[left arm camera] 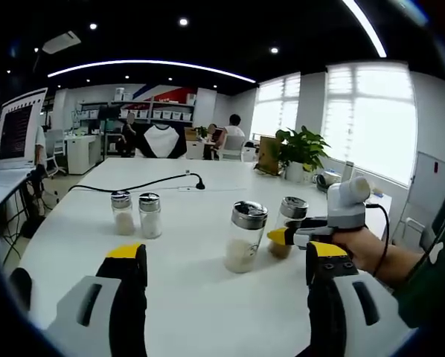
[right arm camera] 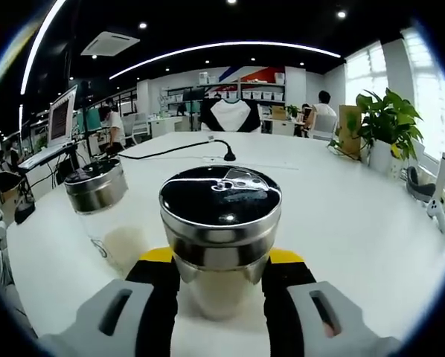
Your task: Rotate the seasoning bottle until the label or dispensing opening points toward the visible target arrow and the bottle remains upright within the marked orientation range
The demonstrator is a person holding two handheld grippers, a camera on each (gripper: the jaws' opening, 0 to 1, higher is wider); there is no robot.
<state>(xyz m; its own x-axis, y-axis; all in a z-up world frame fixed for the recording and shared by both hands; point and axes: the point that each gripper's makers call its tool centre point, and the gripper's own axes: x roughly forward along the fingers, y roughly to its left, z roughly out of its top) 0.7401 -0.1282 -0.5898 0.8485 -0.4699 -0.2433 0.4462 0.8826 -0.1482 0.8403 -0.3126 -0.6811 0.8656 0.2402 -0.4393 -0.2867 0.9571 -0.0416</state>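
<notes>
The seasoning bottle point(right arm camera: 220, 238), a glass jar with a shiny metal cap, is seen upright on the white desk point(right arm camera: 341, 216) and clamped at its body between the jaws of the right gripper point(right arm camera: 219, 277); the grip is taken low on the glass, probably so that the bottle can be turned about its own axis without being tipped. In the left gripper view the same bottle point(left arm camera: 288, 227) is found at the right, with the right gripper point(left arm camera: 282, 237) brought in from that side by a person's hand point(left arm camera: 371, 249). No target arrow or marked range can be made out in either view, so how far the rotation has gone cannot be judged. Just beside the held bottle a second jar with pale contents point(left arm camera: 245, 236) is placed, and a pair of smaller shakers point(left arm camera: 136, 213) is set well apart at the left, clear of the work. The left gripper point(left arm camera: 224, 269) is held back near the desk edge with its jaws spread and nothing between them, apparently kept in reserve. Farther off, a black cable point(left arm camera: 144, 186) lies across the desk and a potted plant point(left arm camera: 301, 152) stands by the window.
</notes>
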